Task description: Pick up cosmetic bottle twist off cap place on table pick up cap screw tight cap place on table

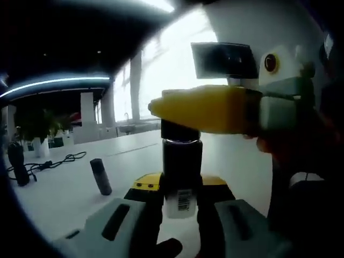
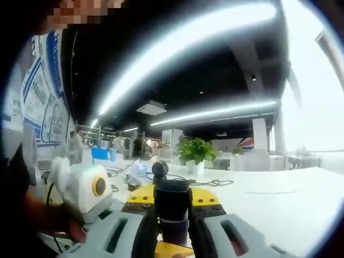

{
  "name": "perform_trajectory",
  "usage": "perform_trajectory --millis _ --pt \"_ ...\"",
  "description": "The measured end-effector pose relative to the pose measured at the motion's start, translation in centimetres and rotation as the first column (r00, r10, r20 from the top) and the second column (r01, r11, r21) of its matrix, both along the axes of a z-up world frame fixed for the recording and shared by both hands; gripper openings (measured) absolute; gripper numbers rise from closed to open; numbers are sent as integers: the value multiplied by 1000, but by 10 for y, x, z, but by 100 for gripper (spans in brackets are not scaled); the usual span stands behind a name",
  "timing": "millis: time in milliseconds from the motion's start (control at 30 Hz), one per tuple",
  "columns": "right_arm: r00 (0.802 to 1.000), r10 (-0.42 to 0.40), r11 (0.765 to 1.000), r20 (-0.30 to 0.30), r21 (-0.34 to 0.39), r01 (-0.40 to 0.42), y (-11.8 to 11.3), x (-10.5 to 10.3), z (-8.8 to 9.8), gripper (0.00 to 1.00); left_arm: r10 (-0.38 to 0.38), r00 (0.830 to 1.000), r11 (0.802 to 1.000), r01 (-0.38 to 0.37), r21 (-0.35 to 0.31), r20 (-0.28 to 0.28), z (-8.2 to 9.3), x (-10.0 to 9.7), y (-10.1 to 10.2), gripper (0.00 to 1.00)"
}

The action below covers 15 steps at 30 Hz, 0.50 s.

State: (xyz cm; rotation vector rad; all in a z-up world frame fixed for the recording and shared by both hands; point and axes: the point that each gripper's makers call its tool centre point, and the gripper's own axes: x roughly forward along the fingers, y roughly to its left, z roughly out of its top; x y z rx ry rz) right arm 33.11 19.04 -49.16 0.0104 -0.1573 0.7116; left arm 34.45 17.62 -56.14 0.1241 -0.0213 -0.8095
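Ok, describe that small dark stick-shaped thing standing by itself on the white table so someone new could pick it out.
In the left gripper view, start at the white table and look left of the cosmetic bottle held in the fingers. A slim dark cylinder stands there, leaning slightly. Unlike the bottle it has no label and nothing grips it, and it stands nearer than the black cable.

Upright dark cosmetic bottle with barcode label, black cap on top, above white table.

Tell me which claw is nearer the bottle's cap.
Right. The right claw is shut on the cap itself; the left claw grips the cosmetic bottle lower down, below the cap.
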Motion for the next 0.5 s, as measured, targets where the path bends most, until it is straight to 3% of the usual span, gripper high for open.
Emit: perform_trajectory --millis 300,500 --pt "993 116 993 4 -6 -116 5 -12 3 15 -124 992 992 123 -21 -26 2 -12 -4 14" --pt "983 182 983 11 -30 -182 7 -20 3 15 -232 972 973 232 -2 -37 1 -23 -7 14"
